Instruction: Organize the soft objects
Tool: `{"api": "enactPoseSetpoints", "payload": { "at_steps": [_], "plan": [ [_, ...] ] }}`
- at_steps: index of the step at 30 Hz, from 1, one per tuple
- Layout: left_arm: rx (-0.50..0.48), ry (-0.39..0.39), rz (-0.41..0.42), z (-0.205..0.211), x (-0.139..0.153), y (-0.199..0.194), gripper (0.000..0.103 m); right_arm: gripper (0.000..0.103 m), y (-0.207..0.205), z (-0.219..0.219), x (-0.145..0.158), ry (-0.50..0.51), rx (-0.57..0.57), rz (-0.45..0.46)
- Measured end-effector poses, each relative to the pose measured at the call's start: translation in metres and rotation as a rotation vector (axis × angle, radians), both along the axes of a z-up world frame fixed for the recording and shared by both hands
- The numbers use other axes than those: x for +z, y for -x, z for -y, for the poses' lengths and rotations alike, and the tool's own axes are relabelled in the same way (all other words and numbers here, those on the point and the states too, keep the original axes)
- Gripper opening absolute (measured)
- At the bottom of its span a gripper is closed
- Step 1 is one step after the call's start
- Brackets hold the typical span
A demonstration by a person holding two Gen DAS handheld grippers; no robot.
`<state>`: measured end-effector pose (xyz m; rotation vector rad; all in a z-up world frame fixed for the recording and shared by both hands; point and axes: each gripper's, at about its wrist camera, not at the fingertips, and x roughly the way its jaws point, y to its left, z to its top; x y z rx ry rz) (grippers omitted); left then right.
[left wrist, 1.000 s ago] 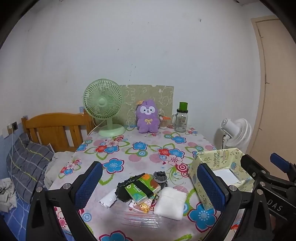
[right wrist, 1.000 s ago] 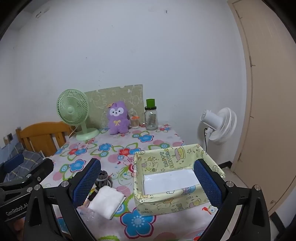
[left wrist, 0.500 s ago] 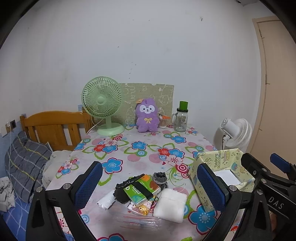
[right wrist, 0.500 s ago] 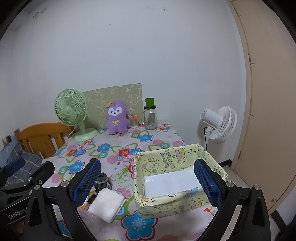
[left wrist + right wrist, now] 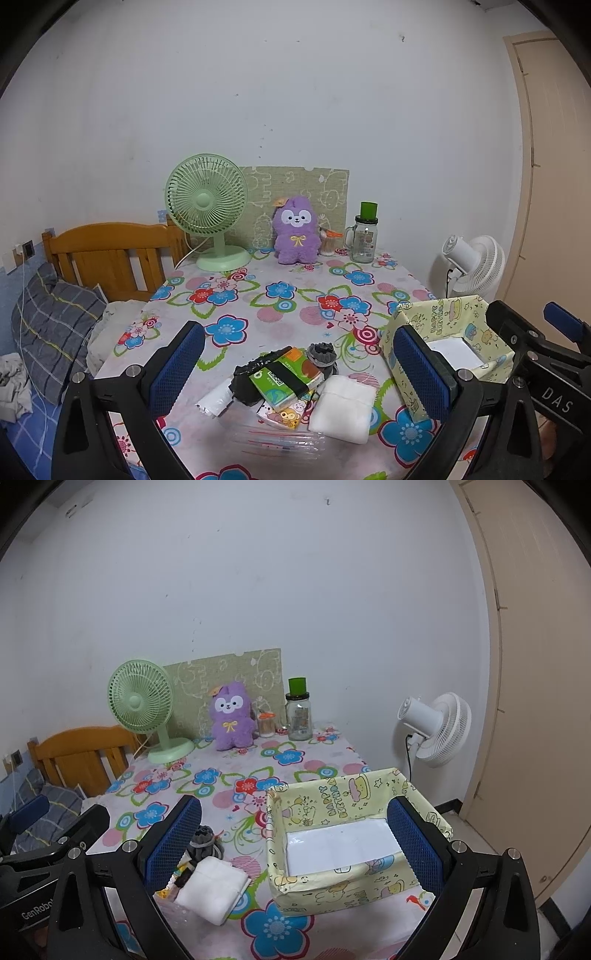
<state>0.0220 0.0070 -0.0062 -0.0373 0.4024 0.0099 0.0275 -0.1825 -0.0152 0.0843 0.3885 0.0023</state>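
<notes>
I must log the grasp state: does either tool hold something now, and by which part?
Nothing is held. The left tool and the right tool are both open above the table, with no object between their pads.

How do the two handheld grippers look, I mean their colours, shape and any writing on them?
Both the left gripper and the right gripper have a black frame with silver bolts and two flat fingers faced with blue textured pads. In the other camera's view, the right gripper's body shows white letters "DAS", and the left one's "GenRobot". No cables or sleeves are visible.
</notes>
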Motion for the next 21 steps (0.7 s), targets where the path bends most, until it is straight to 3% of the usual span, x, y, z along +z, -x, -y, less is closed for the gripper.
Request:
{"api": "enactPoseSetpoints", "payload": {
  "at_steps": [21],
  "plan": [
    [0.001,-0.004,0.003,-0.0007,0.0017,0.0003,0.103,0.102,0.003,-0.0004,0.0033,-0.003,0.002,0.002]
  ]
}}
